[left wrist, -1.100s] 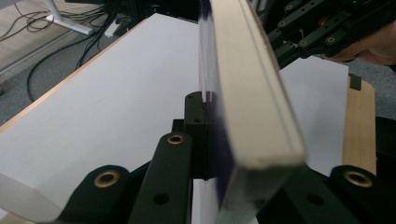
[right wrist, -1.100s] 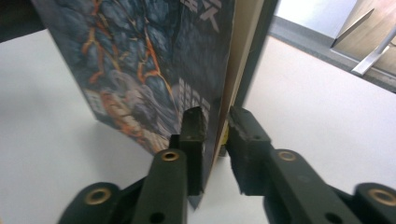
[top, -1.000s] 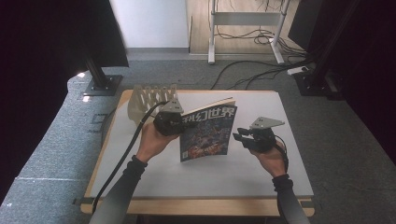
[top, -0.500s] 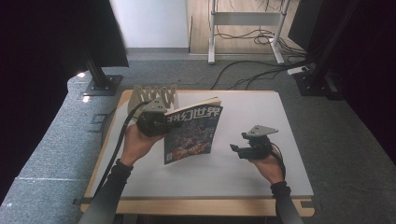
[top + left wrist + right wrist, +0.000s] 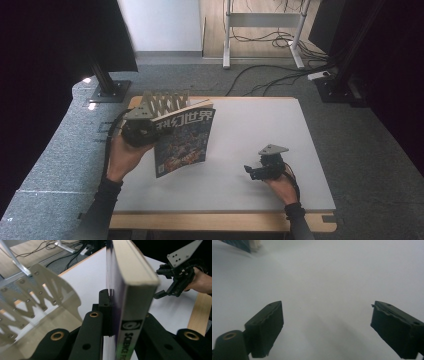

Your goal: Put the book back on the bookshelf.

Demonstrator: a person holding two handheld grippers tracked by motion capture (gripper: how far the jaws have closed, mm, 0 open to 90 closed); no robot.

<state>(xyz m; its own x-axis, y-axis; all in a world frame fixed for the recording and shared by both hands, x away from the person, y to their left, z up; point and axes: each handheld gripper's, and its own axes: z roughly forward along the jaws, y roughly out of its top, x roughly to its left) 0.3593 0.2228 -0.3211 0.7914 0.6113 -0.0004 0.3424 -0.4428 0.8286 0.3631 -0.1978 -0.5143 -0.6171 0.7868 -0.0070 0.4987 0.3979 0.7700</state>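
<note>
now | left gripper clamps magazine, carried leftward | right gripper lowered, fingers just opened wide, empty

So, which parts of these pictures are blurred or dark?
High view: the left and right edges are black, the table evenly lit. Left gripper view: the magazine looms close and soft, the rack blurred. Right gripper view: the tabletop is hazy; open jaws cast faint shadows.

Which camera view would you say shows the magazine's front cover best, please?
The high view: the magazine, clamped in the left gripper, faces it cover-on. The left gripper view gives its spine and page edges; the right gripper view catches a blurred corner.
</note>
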